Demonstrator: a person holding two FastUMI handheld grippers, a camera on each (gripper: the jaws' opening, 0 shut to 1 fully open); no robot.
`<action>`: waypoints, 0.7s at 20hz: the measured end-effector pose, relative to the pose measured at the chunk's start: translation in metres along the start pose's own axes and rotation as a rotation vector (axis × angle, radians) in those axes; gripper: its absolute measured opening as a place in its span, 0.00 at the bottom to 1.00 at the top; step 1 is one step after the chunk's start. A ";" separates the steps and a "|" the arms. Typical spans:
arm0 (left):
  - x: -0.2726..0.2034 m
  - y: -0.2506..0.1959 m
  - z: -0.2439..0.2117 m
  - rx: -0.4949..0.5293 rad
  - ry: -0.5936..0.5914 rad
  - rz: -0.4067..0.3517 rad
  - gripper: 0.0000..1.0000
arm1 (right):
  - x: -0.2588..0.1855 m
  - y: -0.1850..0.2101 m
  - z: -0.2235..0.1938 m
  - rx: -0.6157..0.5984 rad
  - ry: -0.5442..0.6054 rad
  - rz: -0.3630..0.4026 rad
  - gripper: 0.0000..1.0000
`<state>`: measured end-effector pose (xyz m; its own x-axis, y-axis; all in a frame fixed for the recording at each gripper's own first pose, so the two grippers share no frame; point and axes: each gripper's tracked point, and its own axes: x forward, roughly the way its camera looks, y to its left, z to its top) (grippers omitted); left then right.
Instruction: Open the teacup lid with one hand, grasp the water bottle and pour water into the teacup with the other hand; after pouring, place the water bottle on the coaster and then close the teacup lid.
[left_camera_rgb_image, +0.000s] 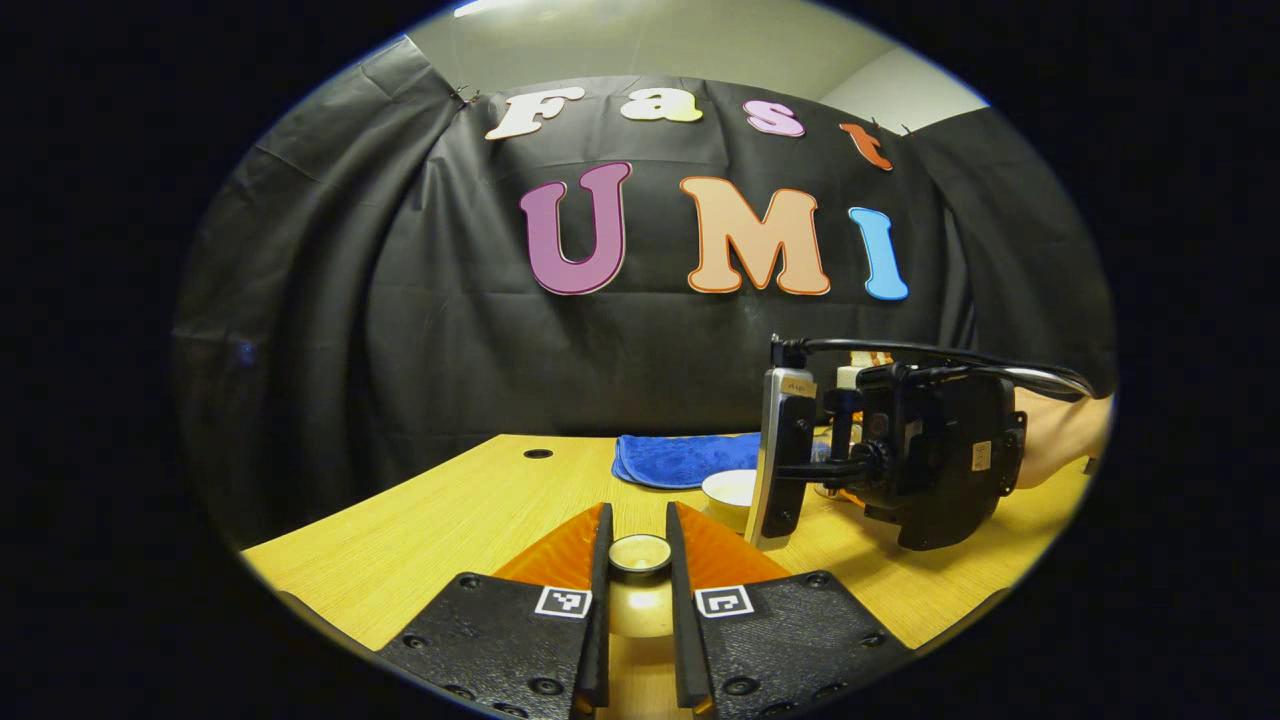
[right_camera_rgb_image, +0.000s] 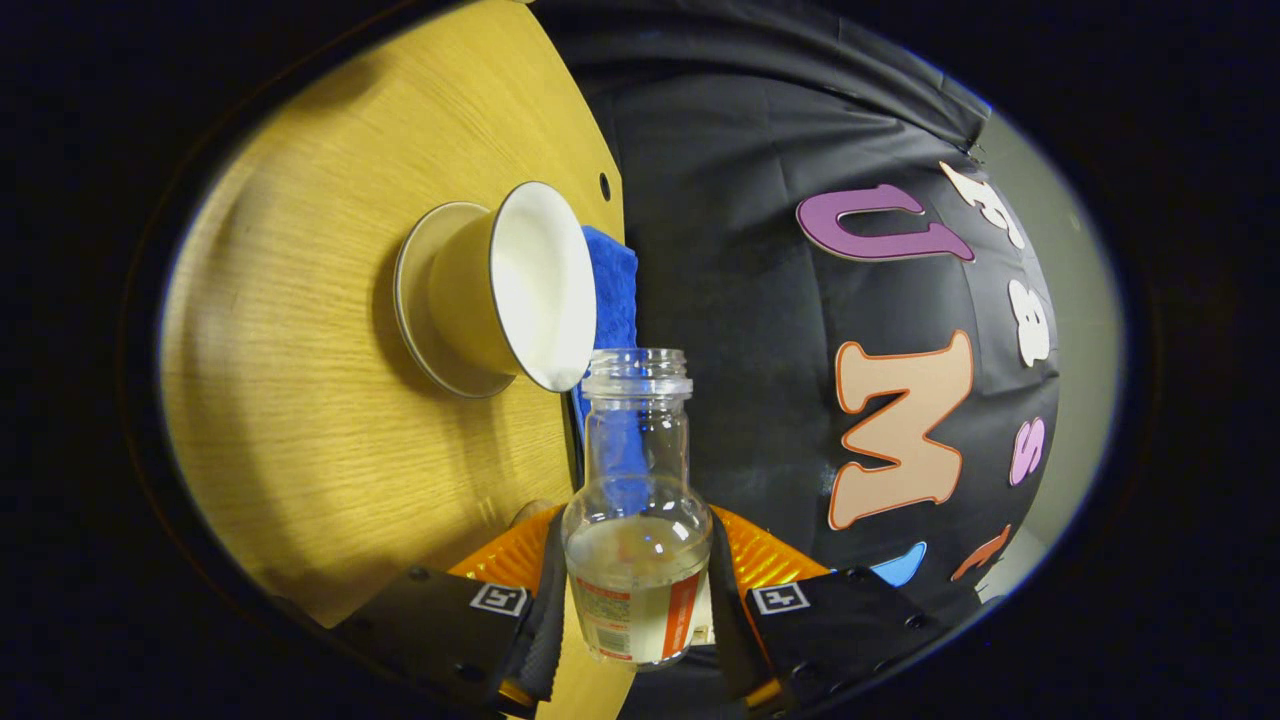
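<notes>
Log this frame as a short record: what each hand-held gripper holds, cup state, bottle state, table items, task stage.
left hand-held gripper: shut on lid, held off the cup
right hand-held gripper: shut on bottle
bottle: uncapped, partly filled, mouth near the cup rim
cup: open, on a saucer
table: blue cloth behind the cup
stage: lid off, bottle brought to the cup; no stream of water visible

Table (left_camera_rgb_image: 420, 520): yellow wood grain, 1 small dark hole near the back.
Blue cloth (left_camera_rgb_image: 680, 458): lies at the rear.
Saucer (right_camera_rgb_image: 412, 300): carries 1 open teacup (right_camera_rgb_image: 520, 290).
</notes>
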<state>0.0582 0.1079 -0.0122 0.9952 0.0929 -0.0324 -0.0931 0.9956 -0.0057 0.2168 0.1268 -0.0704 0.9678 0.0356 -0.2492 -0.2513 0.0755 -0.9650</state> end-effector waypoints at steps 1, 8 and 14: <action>0.000 0.000 -0.001 0.000 0.000 0.000 0.26 | 0.000 0.000 0.001 -0.019 -0.003 -0.002 0.66; -0.001 0.000 -0.001 -0.001 0.000 -0.002 0.23 | 0.002 -0.004 0.008 -0.135 -0.019 -0.018 0.65; -0.001 0.000 -0.001 -0.001 -0.001 -0.005 0.23 | -0.004 -0.008 0.013 -0.215 -0.031 -0.030 0.65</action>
<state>0.0570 0.1078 -0.0129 0.9957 0.0875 -0.0314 -0.0878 0.9961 -0.0072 0.2150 0.1395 -0.0610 0.9731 0.0670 -0.2206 -0.2099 -0.1376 -0.9680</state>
